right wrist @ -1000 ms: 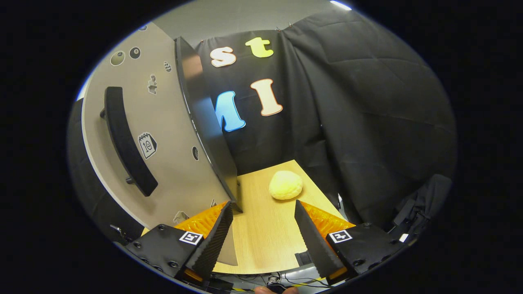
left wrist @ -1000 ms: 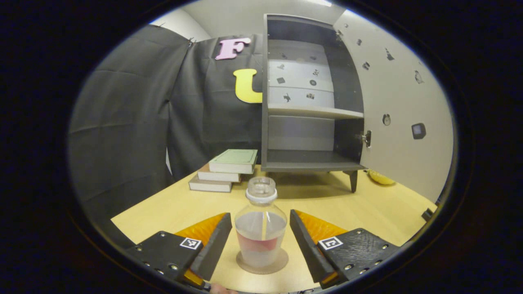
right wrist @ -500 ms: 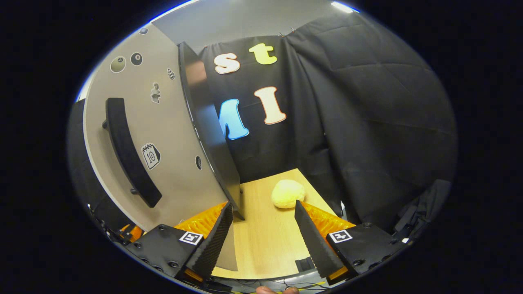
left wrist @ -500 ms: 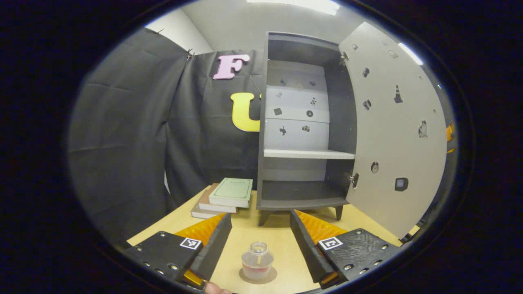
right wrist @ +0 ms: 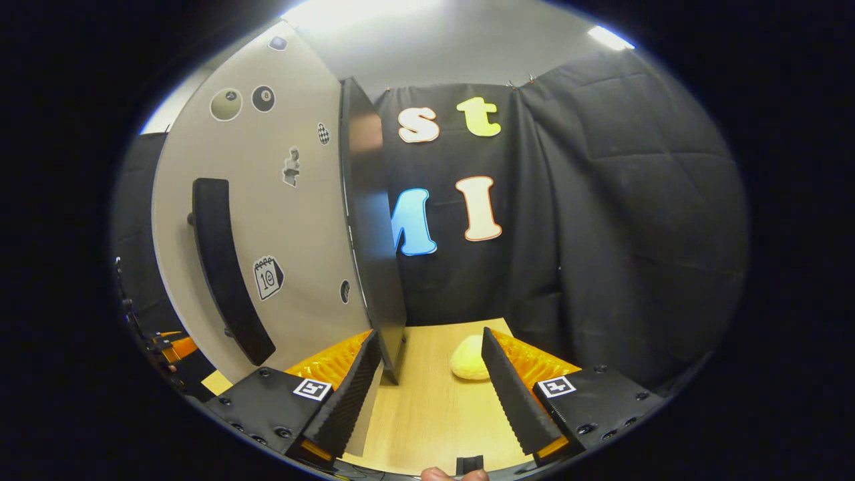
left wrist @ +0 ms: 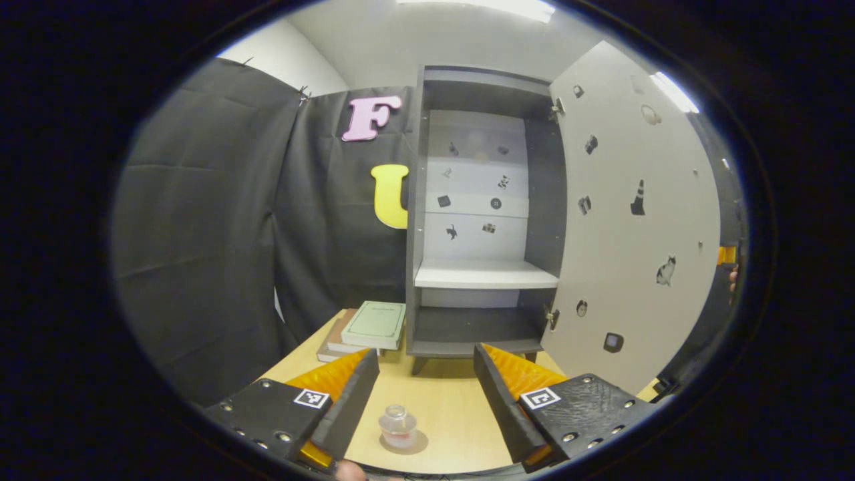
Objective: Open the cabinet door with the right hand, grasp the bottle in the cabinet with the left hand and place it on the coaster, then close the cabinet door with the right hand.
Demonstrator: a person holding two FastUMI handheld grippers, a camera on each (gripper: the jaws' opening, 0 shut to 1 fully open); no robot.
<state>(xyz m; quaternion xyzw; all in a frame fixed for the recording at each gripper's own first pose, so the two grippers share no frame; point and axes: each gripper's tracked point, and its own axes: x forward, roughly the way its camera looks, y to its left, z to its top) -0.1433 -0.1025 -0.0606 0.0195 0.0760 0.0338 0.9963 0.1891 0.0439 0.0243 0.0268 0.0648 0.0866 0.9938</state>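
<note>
Step in hand: bottle set down, door not yet shut; closing the cabinet door with the right gripper is what remains, as I judge it.
Bottle: the bottle stands upright on the coaster, near edge of the table, well apart from the cabinet.
Left gripper: left gripper jaws wide, holding nothing; bottle sits between and below the fingers, untouched.
Right gripper: right gripper jaws wide, empty; it hovers just beside the near edge of the cabinet door.
Door: swung fully out; outer face with the dark bar handle lies left in the right gripper view, its inner face right of the shelves in the left gripper view.
Cabinet: both shelves bare.
How to close well: come onto the handle or the outer face near the free edge, far from the hinges, and push in a steady arc; ease off at the end so the cabinet does not shift on its legs.
Risks: the yellow lump on the table lies behind the door, out of its closing path as far as I can judge. The books left of the cabinet play no part.
</note>
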